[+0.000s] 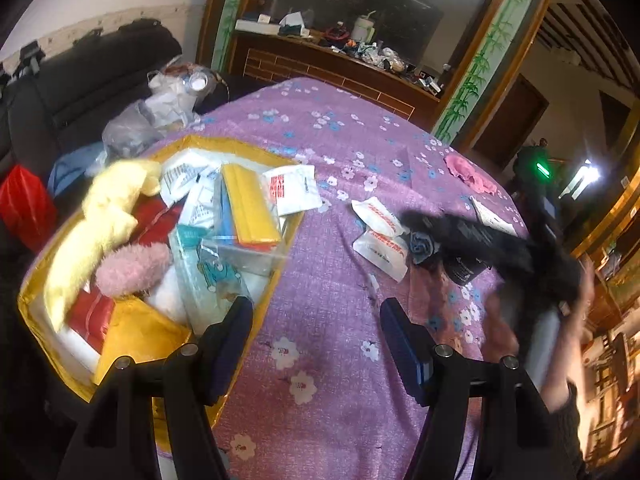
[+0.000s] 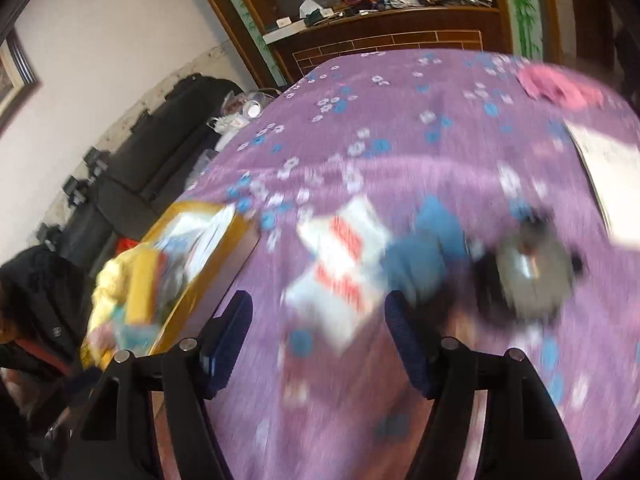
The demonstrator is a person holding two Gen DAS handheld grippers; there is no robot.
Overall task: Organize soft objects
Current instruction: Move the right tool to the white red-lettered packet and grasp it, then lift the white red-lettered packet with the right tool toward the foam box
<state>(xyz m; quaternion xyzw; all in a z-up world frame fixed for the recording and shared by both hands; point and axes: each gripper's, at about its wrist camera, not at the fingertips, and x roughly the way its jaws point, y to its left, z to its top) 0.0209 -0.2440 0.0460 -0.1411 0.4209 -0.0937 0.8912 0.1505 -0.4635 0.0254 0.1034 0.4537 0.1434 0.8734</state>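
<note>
A yellow box [image 1: 36, 280] at the table's left holds a yellow plush [image 1: 104, 216], a pink fluffy item [image 1: 134, 268], packets and pouches. My left gripper [image 1: 316, 340] is open and empty beside the box's right edge. On the purple flowered cloth [image 1: 320, 160] lie white-and-red packets [image 1: 380, 232], a blue cloth roll [image 1: 424, 246] and a pink cloth [image 1: 468, 172]. My right gripper [image 2: 318, 340] is open and empty above the packets [image 2: 340, 264], with the blue cloth [image 2: 428, 248] just right of them. The right device shows blurred in the left wrist view [image 1: 500, 244].
A dark round object [image 2: 532, 276] lies right of the blue cloth. A white sheet [image 2: 612, 176] lies at the far right. A black sofa [image 1: 80, 80] with bags stands behind the box. A cluttered wooden counter [image 1: 340, 52] runs along the back.
</note>
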